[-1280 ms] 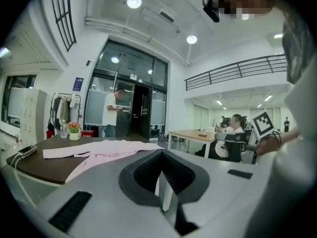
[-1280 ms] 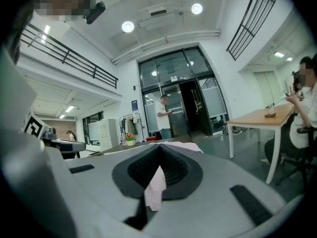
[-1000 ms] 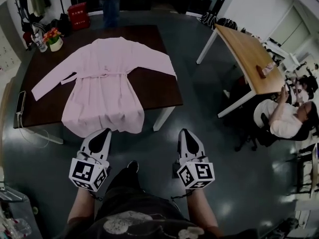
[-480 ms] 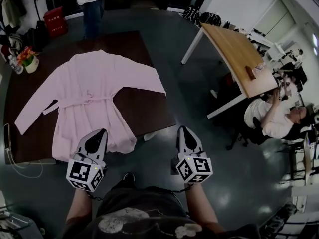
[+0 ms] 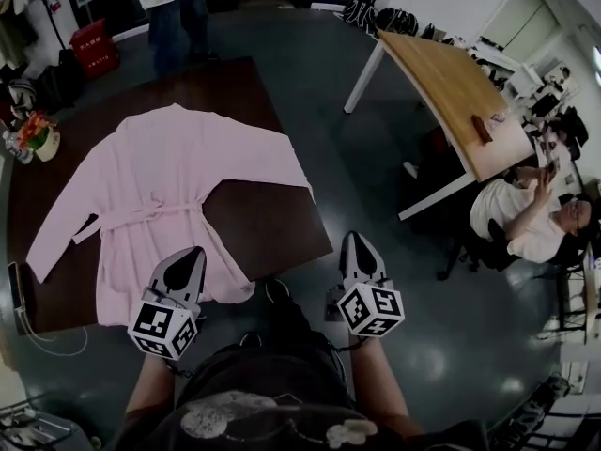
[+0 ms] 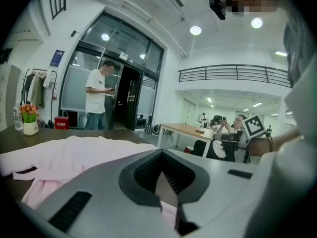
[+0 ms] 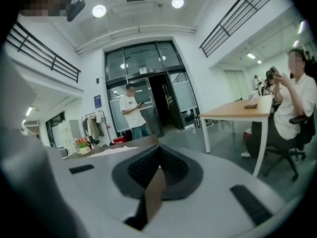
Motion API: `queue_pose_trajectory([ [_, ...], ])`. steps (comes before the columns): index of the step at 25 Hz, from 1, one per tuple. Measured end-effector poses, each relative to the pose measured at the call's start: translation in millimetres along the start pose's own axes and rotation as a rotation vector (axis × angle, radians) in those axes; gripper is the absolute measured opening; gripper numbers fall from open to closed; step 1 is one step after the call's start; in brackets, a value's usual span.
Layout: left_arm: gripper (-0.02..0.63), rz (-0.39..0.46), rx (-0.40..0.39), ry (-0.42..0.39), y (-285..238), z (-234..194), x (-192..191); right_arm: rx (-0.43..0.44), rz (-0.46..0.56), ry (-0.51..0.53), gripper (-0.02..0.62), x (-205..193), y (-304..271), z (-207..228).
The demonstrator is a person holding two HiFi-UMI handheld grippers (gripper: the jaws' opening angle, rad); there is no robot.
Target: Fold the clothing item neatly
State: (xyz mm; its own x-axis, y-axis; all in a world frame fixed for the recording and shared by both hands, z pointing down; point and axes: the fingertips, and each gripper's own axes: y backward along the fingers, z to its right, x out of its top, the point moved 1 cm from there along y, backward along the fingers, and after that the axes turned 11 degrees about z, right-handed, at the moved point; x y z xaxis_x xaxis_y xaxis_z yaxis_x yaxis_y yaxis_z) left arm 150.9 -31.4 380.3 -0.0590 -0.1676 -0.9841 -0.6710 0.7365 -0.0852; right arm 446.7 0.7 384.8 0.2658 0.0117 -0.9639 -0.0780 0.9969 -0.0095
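The garment (image 5: 155, 191) is a pale pink robe. It lies flat and unfolded on the dark worktop (image 5: 268, 219), collar toward the far edge and hem at the near edge. Both sleeves are spread out to the sides. A belt (image 5: 141, 216) of the same cloth runs across the waist.

Left gripper (image 5: 193, 252): in the head view its tip sits over the lower right part of the skirt, close to the hem. The left gripper view shows the jaws closed, pad against pad, with nothing between them. The pink cloth lies below and beyond the tip; contact with it cannot be confirmed.

Right gripper (image 5: 358, 239): it is held just beside the near right corner of the worktop, over the floor (image 5: 376, 158), apart from the garment. The right gripper view shows the jaws closed and empty. Both grippers point roughly level, toward the far side of the room.

Surroundings:
- A flower pot (image 5: 38, 139) stands near the left edge of the worktop.
- A flat dark device (image 5: 17, 285) lies at the near left corner.
- A standing person (image 5: 169, 7) is beyond the far edge of the worktop.
- A red box (image 5: 89, 45) sits on the floor to that person's left in the head view.
- A light wooden table (image 5: 460, 92) stands to the right, well apart from the worktop.
- A seated person (image 5: 526, 224) is at its near end.
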Motion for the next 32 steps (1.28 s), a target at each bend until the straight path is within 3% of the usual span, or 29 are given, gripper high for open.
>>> queue_pose_trajectory([
  [8,0.009,-0.024,0.073,0.018,-75.9,-11.1,3.1,0.071,-0.105,0.005,-0.010,-25.6,-86.1,40.0],
  [14,0.009,-0.075,0.101,0.023,-136.3,-15.4,-14.4,0.189,-0.275,0.049,-0.009,-78.7,-138.0,73.6],
  [19,0.009,-0.135,0.112,0.029,-172.0,-11.3,-31.8,0.322,-0.434,0.081,0.045,-132.5,-153.4,79.2],
  [25,0.009,-0.203,0.145,0.049,-193.8,-12.4,-53.5,0.394,-0.599,0.044,0.109,-194.9,-160.2,83.0],
  [32,0.009,-0.258,0.181,0.065,-207.7,-18.2,-73.8,0.462,-0.677,0.049,0.130,-236.6,-172.8,82.9],
])
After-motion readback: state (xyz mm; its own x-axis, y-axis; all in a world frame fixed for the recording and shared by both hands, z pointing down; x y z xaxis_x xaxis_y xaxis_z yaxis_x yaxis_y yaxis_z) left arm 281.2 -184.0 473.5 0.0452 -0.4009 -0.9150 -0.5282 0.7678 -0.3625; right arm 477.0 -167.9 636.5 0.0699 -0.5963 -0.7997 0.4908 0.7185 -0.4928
